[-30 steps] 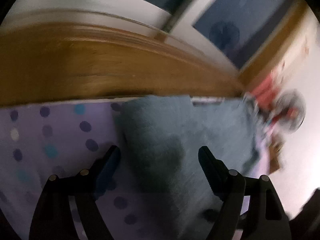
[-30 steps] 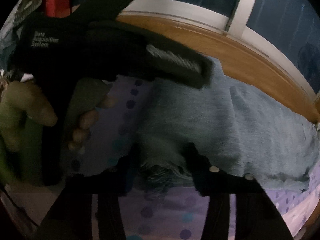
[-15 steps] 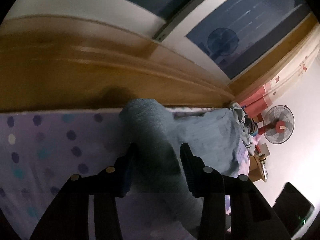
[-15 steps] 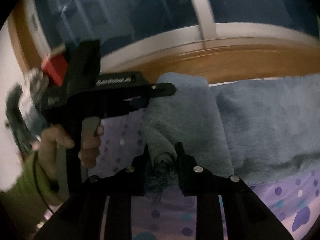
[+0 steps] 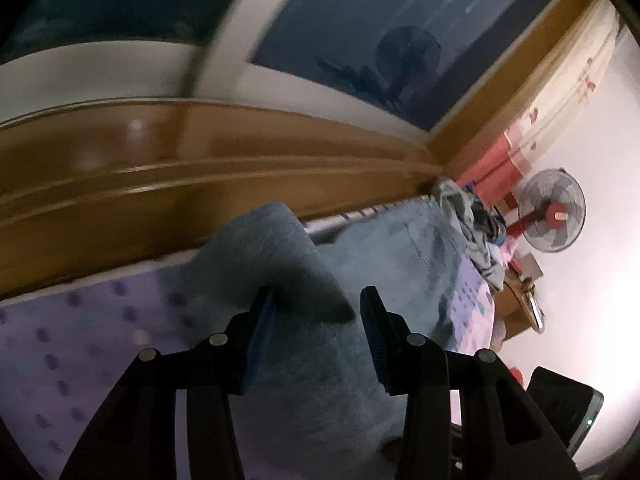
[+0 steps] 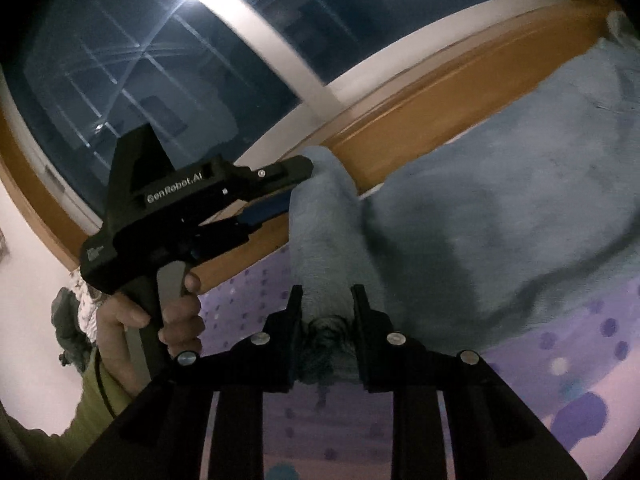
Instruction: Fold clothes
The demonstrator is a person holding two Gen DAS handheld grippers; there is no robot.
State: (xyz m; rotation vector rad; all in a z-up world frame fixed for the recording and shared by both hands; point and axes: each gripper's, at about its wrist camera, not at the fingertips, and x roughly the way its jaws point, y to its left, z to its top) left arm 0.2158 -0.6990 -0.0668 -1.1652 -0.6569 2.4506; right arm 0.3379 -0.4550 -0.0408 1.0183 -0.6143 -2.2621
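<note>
Nearest the right wrist camera, the right claw [image 6: 326, 304] is pinching a bunched edge of the blue fleece garment [image 6: 500, 208], its jaws pressed close on the cloth. A little beyond it, the left claw [image 6: 296, 188] is gripping the far end of that same raised edge, held by a hand [image 6: 160, 316] in a green sleeve. In the left wrist view, the left claw [image 5: 316, 308] has a thick fold of the garment [image 5: 280, 248] filling the gap between its half-closed jaws, pads pressing the cloth.

The garment is lying on the bed, over the purple dotted sheet [image 6: 560, 360], with one side lifted off it and the rest spreading flat toward the wooden bed rail [image 5: 160, 184]. Beyond the garment, a heap of other clothes [image 5: 468, 216] is sitting at the far end of the bed, and a standing fan [image 5: 554, 210] is standing behind that heap.

The step in hand appears to be the first fold: one side is raised by both corners. The next move probably calls for carrying that edge across the garment, keeping it taut and level, then laying it down aligned with the opposite side.
</note>
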